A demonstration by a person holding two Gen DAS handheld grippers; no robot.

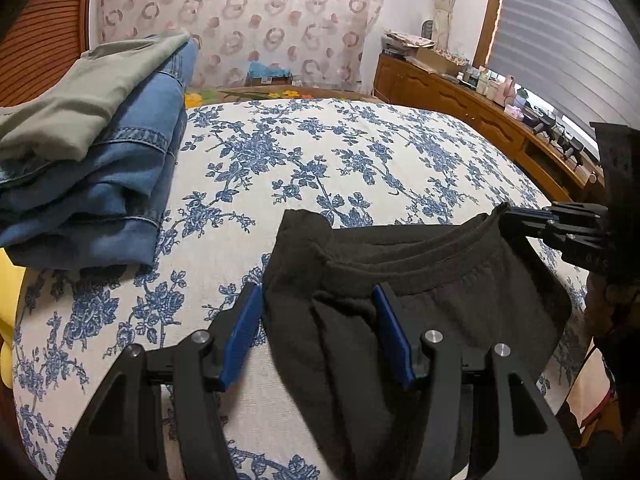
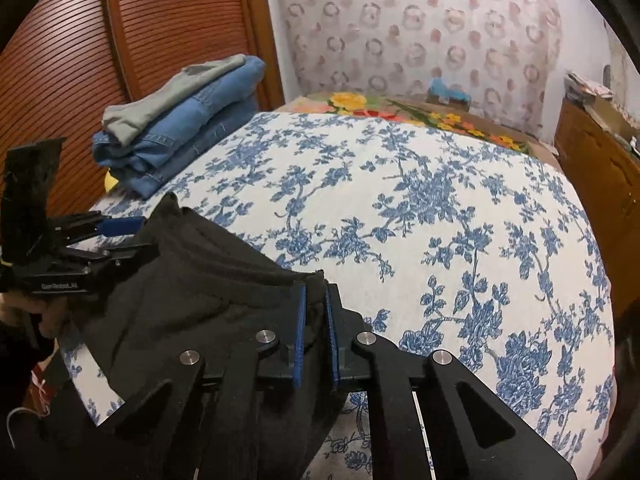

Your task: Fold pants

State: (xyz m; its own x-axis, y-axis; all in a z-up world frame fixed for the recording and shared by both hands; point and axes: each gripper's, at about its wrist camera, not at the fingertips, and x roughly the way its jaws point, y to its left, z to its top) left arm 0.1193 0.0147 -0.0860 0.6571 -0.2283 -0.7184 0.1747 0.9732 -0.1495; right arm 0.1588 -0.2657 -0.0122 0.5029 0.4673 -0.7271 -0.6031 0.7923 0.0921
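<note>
While the black pants (image 1: 420,292) hang over the near edge of the bed (image 1: 320,168), with the waistband uppermost and the cloth falling toward the cameras, both grippers sit at the waist end. Seen from its own wrist camera, the left gripper (image 1: 320,312) has its blue-padded jaws standing apart, astride a bunched fold at the left corner of the waistband, with cloth between the pads but a gap showing at the left pad, so it does not pinch. At the other corner, the right gripper (image 2: 316,312) has its jaws drawn nearly together on the waistband edge, and a thin ridge of black cloth shows squeezed between the two blue pads; the left wrist view shows the same corner pulled up into a point at that gripper's tips. Beyond the pants the blue-flowered bedspread (image 2: 440,200) lies flat and bare across the middle. Farther back on the left side sits a stack of folded clothes (image 1: 100,152): blue jeans below, a grey-green garment on top, next to a slatted wooden door (image 2: 80,60). Behind the bed rises a wall with pink ring-patterned paper (image 1: 240,12)
</note>
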